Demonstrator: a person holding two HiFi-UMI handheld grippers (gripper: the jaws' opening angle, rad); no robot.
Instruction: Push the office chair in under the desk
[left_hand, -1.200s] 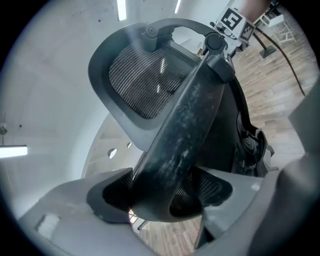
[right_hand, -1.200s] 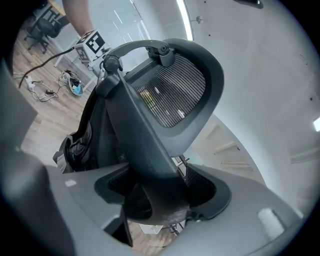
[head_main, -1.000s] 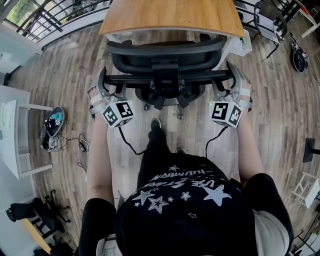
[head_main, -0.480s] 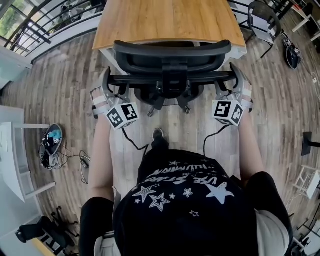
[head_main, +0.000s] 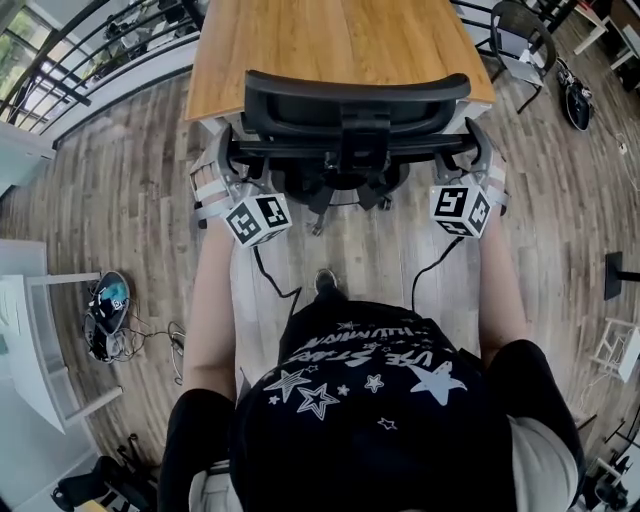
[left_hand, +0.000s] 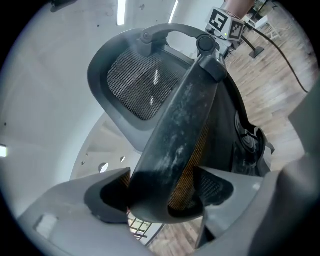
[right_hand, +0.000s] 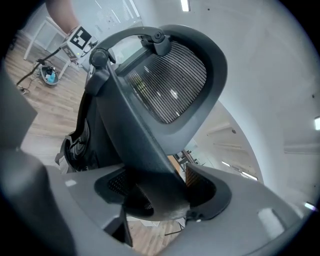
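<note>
The office chair (head_main: 355, 105) stands on the wooden floor (head_main: 140, 200) against the near edge of the desk (head_main: 330, 40); from the head view its backrest overlaps that edge, and the seat is hidden below it. The left tongs (left_hand: 162, 195) are clamped wide on the left armrest (left_hand: 185, 125), whose dark pad fills the gap between the jaws. The right tongs (right_hand: 160, 192) hold the right armrest (right_hand: 140, 145) the same way, jaws set wide around it
</note>
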